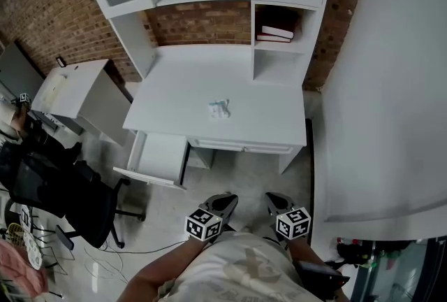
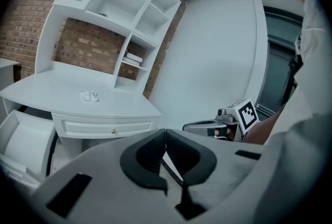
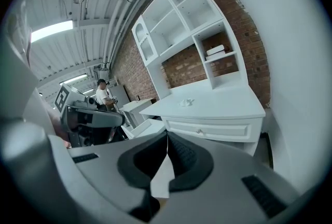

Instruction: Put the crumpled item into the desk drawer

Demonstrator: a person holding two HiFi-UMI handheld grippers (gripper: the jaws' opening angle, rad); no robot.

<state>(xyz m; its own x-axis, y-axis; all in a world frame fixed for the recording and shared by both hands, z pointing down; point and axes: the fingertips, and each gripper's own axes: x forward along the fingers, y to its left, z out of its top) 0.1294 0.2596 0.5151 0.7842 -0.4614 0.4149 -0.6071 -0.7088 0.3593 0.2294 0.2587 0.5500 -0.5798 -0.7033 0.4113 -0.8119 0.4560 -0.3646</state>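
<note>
Lying ctr of desk [image 1: 174, 108], crumpled item [image 1: 218, 109]; long axis unclear.

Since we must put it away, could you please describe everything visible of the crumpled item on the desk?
The crumpled item is a small whitish wad, perhaps paper or thin plastic, with shadowed folds. It lies loose near the middle of the white desk, somewhat toward the front edge. Only the desk touches it.
</note>
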